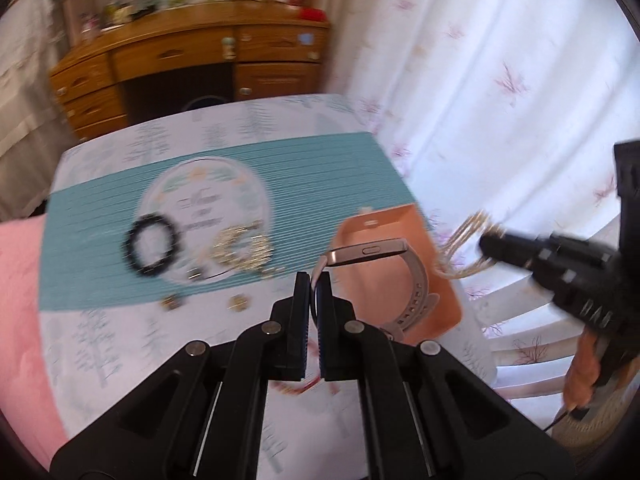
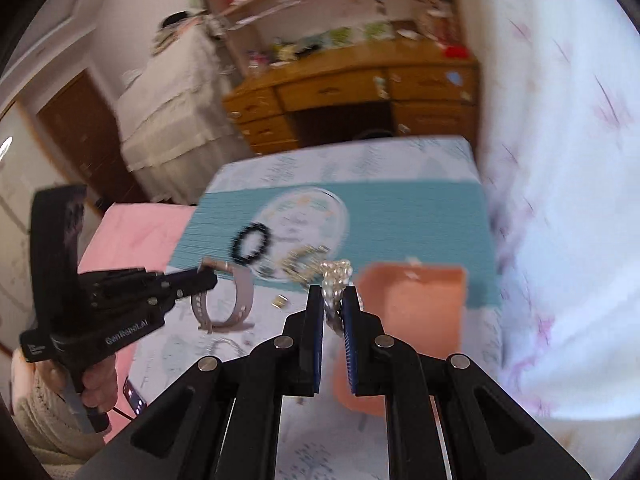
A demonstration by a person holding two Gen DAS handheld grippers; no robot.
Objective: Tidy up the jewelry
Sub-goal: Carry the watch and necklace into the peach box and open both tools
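My left gripper (image 1: 313,280) is shut on a grey-strapped wristwatch (image 1: 408,280) and holds it above the table; the watch (image 2: 240,296) hangs from it in the right wrist view. My right gripper (image 2: 333,292) is shut on a pearl bracelet (image 2: 335,276), held in the air; from the left wrist view it (image 1: 486,242) carries pale strands (image 1: 464,240). An orange jewelry box (image 2: 412,320) lies open on the table (image 2: 360,160), also in the left wrist view (image 1: 436,292). A black bead bracelet (image 1: 150,246) and gold chains (image 1: 240,250) lie on the teal mat (image 1: 320,168).
Small gold earrings (image 1: 238,302) lie on the tablecloth near the mat's front edge. A pink cloth (image 1: 20,300) borders the table's left. A white curtain (image 1: 500,80) hangs right. A wooden desk (image 1: 192,60) stands behind. A white slatted chair (image 1: 532,344) is at right.
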